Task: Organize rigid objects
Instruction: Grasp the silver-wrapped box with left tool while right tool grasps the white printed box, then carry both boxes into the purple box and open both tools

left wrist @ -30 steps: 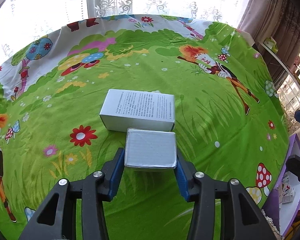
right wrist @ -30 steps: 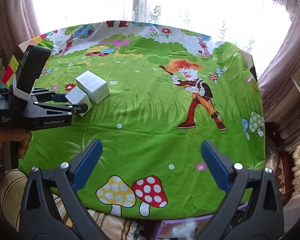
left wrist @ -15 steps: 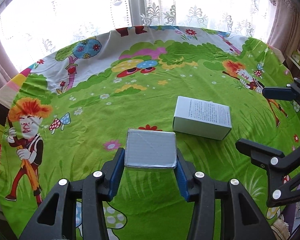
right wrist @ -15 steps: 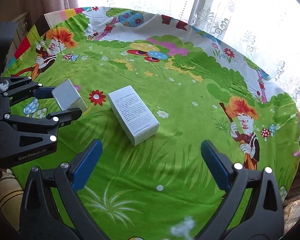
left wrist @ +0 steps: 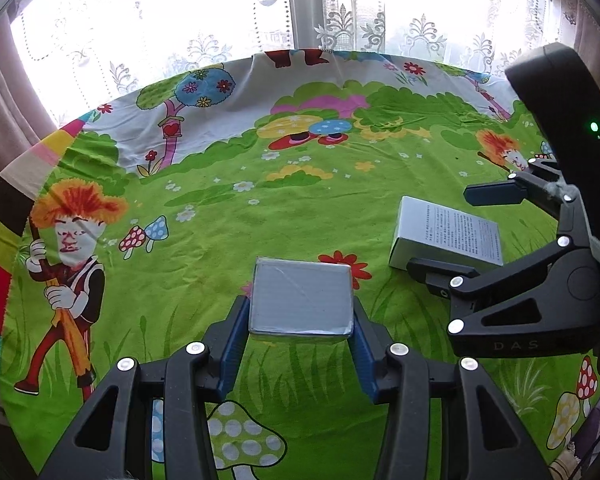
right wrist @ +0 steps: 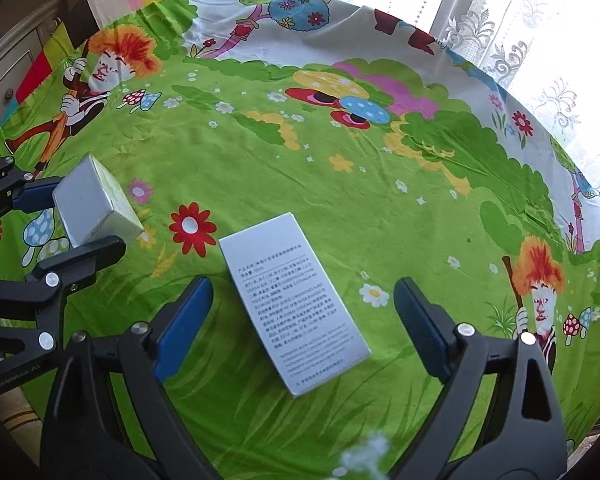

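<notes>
Fingers of right gripper [right wrist: 300,316] closing, not touching printed carton [right wrist: 294,308] lying flat on tabletop [right wrist: 340,184]. Left gripper [left wrist: 300,316] clamps small grey box [left wrist: 301,298], at carton's 9 o'clock. Carton likely light, stiff, crushable; grip long sides

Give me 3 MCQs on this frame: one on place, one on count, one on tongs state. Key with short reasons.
1. Where is the printed white box?
A. Lying flat on the tablecloth, between the right tongs' fingers
B. Stacked on the small box
C. On the floor

2. How many boxes are in view?
A. One
B. Two
C. Four

3. What is the left tongs' state?
A. Wide open, empty
B. Out of view
C. Clamped on the small grey box

Key:
1 A, it lies on the cloth inside the gap, pads not yet touching as the jaws close.
2 B, one printed, one plain grey.
3 C, both blue pads press its sides.
</notes>
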The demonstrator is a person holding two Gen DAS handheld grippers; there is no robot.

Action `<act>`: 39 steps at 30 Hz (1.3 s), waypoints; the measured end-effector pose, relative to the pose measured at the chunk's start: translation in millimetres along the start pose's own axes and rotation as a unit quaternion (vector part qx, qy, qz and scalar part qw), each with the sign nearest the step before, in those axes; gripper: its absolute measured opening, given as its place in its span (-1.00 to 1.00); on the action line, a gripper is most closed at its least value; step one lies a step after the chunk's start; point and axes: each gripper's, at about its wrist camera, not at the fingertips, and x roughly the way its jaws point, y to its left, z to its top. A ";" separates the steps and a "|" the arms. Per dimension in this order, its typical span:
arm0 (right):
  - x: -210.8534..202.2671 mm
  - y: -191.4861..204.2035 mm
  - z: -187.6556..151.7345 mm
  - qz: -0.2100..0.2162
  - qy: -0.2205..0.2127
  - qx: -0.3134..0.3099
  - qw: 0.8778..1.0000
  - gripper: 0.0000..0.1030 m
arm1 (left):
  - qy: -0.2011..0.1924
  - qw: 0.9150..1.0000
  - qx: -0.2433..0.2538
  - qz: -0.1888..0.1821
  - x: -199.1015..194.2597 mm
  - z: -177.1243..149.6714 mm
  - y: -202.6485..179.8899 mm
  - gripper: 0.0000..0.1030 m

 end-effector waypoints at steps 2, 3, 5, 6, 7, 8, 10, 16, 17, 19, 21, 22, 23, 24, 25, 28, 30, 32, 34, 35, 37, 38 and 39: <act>6.4 -0.4 0.5 0.005 0.003 0.007 1.000 0.46 | 0.000 1.000 -0.002 0.001 0.1 0.0 0.2 -0.07; 9.2 -1.4 0.4 0.010 0.005 0.015 1.000 0.32 | 0.000 1.000 -0.002 0.001 -0.2 0.0 0.0 -0.06; 13.2 -3.1 -1.2 0.002 0.011 0.033 0.999 0.15 | -0.001 1.000 -0.002 -0.001 -1.6 0.0 -0.7 -0.07; 12.0 -3.1 -2.4 0.000 0.009 0.039 0.999 0.12 | -0.002 1.000 -0.002 -0.002 -2.4 0.2 -1.3 -0.07; 10.4 -2.4 -3.5 -0.003 0.009 0.041 0.999 0.09 | -0.002 1.000 -0.002 -0.004 -3.4 0.4 -1.8 -0.07; 8.0 -2.1 -5.1 -0.007 0.010 0.045 0.999 0.00 | -0.002 1.000 -0.003 -0.006 -4.6 0.4 -2.3 -0.07; 1.0 -4.7 -9.8 -0.014 0.008 0.064 0.998 -0.13 | -0.003 1.000 -0.004 -0.010 -7.6 0.3 -4.2 -0.07; -29.6 -15.7 -37.5 -0.033 0.002 0.124 0.992 -0.12 | -0.011 1.000 0.005 -0.024 -26.3 -2.0 -15.8 -0.07; -36.6 -17.3 -43.5 -0.036 0.002 0.135 0.990 -0.13 | -0.013 1.000 0.007 -0.028 -30.8 -2.4 -18.3 -0.07; -51.7 -19.8 -55.7 -0.039 0.002 0.159 0.986 -0.13 | -0.019 0.999 0.013 -0.035 -40.9 -3.4 -25.0 -0.07; -68.1 -19.8 -68.0 -0.047 0.001 0.177 0.983 -0.13 | -0.023 0.999 0.018 -0.045 -51.3 -4.9 -32.2 -0.07; -76.7 -18.3 -73.8 -0.052 -0.001 0.179 0.983 -0.13 | -0.026 0.998 0.022 -0.050 -56.6 -5.9 -36.5 -0.07; -85.5 -16.3 -79.4 -0.056 -0.004 0.180 0.982 -0.13 | -0.028 0.998 0.024 -0.056 -61.9 -7.4 -40.5 -0.07; -94.4 -14.5 -85.1 -0.059 -0.007 0.182 0.981 -0.13 | -0.029 0.997 0.027 -0.061 -66.9 -9.1 -44.7 -0.07; -103.4 -12.9 -91.0 -0.062 -0.011 0.185 0.981 -0.13 | -0.031 0.997 0.031 -0.065 -72.2 -11.6 -49.1 -0.07; -127.6 -9.0 -108.0 -0.075 -0.019 0.195 0.978 -0.13 | -0.034 0.996 0.040 -0.078 -87.3 -21.5 -62.2 -0.07; -142.8 -6.6 -119.2 -0.083 -0.025 0.202 0.976 -0.13 | -0.034 0.994 0.046 -0.088 -96.9 -28.2 -70.4 -0.07; -156.5 -3.6 -130.7 -0.093 -0.030 0.205 0.974 -0.13 | -0.038 0.993 0.054 -0.094 -107.3 -34.6 -78.8 -0.07; -168.6 -0.1 -142.5 -0.097 -0.033 0.211 0.972 -0.13 | -0.042 0.992 0.061 -0.102 -117.6 -41.1 -87.0 -0.07; -174.1 1.3 -148.6 -0.098 -0.035 0.214 0.971 -0.13 | -0.042 0.991 0.065 -0.107 -122.2 -44.2 -91.0 -0.07; -185.0 4.2 -161.3 -0.102 -0.038 0.220 0.970 -0.13 | -0.044 0.990 0.071 -0.116 -131.4 -50.4 -98.9 -0.07; -190.3 5.2 -167.1 -0.105 -0.039 0.222 0.969 -0.13 | -0.045 0.989 0.076 -0.119 -136.0 -53.5 -103.1 -0.07; -195.6 5.5 -173.3 -0.106 -0.040 0.227 0.967 -0.13 | -0.046 0.988 0.081 -0.122 -140.6 -57.1 -107.6 -0.07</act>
